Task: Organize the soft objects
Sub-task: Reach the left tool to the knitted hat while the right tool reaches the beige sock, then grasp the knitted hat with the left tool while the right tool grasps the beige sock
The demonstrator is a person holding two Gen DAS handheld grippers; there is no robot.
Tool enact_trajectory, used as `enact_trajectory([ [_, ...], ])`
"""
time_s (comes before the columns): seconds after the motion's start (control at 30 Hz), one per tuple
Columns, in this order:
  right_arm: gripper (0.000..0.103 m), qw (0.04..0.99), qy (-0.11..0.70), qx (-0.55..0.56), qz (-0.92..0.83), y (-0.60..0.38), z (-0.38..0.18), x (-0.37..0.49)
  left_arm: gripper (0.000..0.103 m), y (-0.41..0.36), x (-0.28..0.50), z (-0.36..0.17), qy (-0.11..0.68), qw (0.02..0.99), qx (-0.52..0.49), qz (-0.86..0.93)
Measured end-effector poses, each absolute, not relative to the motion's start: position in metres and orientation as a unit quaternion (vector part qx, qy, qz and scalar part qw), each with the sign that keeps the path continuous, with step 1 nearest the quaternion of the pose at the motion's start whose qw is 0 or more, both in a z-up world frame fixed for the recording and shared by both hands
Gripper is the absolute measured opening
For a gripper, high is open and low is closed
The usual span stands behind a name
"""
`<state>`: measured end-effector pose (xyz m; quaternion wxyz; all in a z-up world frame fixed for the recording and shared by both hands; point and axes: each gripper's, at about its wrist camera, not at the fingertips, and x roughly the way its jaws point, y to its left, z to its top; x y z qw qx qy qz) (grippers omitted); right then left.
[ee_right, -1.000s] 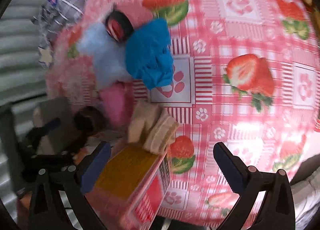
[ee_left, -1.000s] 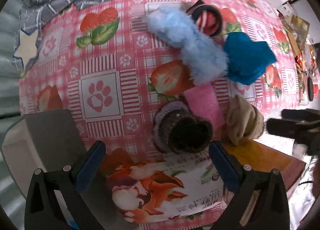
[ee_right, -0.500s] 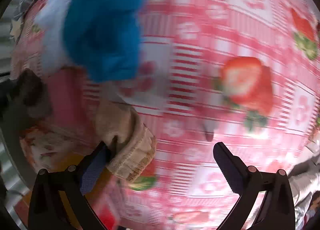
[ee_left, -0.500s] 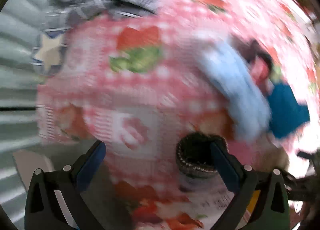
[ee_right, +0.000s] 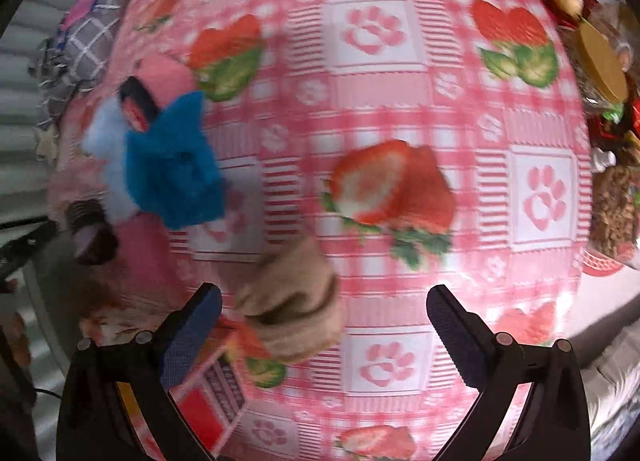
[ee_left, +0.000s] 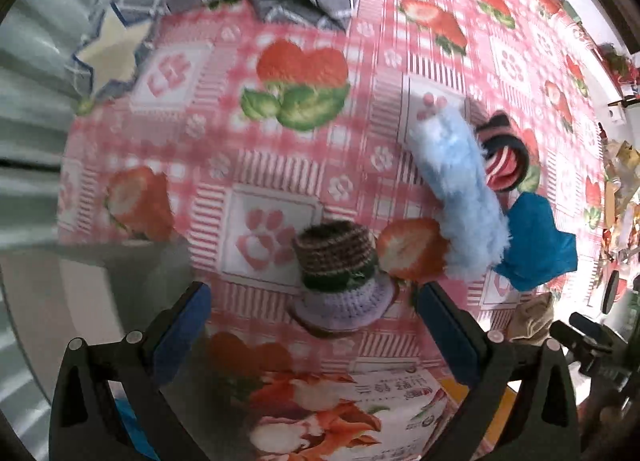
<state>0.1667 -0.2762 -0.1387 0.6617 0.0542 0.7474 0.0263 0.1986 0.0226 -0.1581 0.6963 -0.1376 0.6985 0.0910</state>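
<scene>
While both the left gripper [ee_left: 312, 317] and right gripper [ee_right: 324, 317] gape empty, only the left view shows the knitted hat's [ee_left: 340, 273] lilac brim.

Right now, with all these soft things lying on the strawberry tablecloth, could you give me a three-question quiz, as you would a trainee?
1. True or false: the left tool is shut on the brown crocheted hat.
2. Which lies between the open fingers of the right tool: A) beige rolled sock, B) blue fuzzy sock, C) grey checked cloth?
3. Fill in: the light blue fuzzy sock touches the ____ rolled sock.

Key: 1 false; 2 A; 3 striped.
</scene>
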Motion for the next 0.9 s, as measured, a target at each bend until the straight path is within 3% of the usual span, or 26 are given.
enact_trajectory([
  [0.4, 0.103, 0.653, 0.754, -0.070, 0.033, -0.224, -0.185, 0.148, 0.103, 0.017, 0.200, -0.219, 0.726, 0.656, -0.171, 0.118],
  [0.9, 0.103, 0.654, 0.752, -0.077, 0.017, -0.213, -0.197, 0.131, 0.103, -0.004, 0.193, -0.239, 0.722, 0.662, -0.153, 0.131],
])
